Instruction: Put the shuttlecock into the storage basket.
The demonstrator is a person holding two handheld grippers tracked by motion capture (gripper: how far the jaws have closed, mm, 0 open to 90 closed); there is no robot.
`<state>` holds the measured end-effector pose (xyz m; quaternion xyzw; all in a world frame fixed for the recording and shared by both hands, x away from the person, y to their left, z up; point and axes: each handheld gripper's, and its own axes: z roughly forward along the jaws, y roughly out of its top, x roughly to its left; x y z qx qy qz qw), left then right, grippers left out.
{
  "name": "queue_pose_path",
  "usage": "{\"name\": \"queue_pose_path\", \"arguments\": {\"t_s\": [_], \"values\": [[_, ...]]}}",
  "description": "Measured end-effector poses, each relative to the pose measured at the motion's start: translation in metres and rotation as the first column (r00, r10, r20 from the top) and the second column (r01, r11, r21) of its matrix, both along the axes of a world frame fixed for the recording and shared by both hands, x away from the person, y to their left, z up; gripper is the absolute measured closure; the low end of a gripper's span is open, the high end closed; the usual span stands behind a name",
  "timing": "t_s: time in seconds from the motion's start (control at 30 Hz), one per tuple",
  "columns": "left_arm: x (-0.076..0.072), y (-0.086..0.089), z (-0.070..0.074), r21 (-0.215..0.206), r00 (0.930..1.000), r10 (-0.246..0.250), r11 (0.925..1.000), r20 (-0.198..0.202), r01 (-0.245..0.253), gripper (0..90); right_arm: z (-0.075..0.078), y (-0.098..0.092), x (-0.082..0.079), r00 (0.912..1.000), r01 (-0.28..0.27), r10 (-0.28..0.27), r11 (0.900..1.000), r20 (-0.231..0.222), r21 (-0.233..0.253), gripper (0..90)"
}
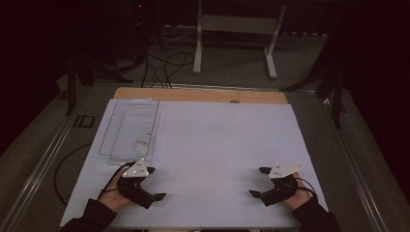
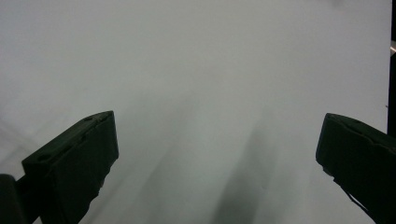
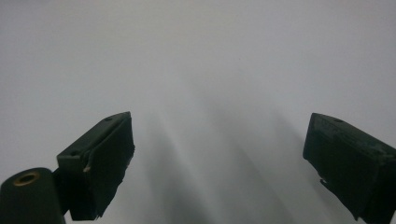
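Nearest the person, both grippers rest on the white sheet. The left gripper, jaws spread wide and holding nothing, sits just in front of the clear plastic tray. The right gripper, jaws likewise apart and empty, lies well to the tray's right. Both gripper views look along the parted jaws at bare white surface. The high view adds the tray at the sheet's far left. Beyond the tray stands a white frame on the floor. No writing is legible.
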<state>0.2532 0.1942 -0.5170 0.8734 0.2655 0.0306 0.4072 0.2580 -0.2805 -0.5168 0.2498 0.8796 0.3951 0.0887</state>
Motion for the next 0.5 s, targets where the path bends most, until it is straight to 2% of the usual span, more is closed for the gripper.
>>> {"name": "queue_pose_path", "arguments": {"t_s": [0.13, 0.37, 0.5], "values": [[-0.002, 0.006, -0.002, -0.006, 0.9997, 0.023, 0.9997, 0.012, -0.023, 0.0, -0.001, 0.0, 0.0, 1.0, -0.002, 0.002, 1.0, 0.003, -0.001, 8.9], [-0.007, 0.01, -0.006, -0.022, 0.999, 0.026, 0.9994, 0.037, -0.025, 0.0, 0.0, 0.0, 0.0, 1.0, 0.0, 0.0, 1.0, 0.005, 0.001, 8.9], [-0.007, 0.014, -0.008, -0.035, 0.9973, 0.062, 0.9975, 0.038, -0.061, 0.0, -0.001, 0.0, 0.001, 1.0, -0.002, 0.002, 1.0, 0.003, 0.0, 8.9]]}}
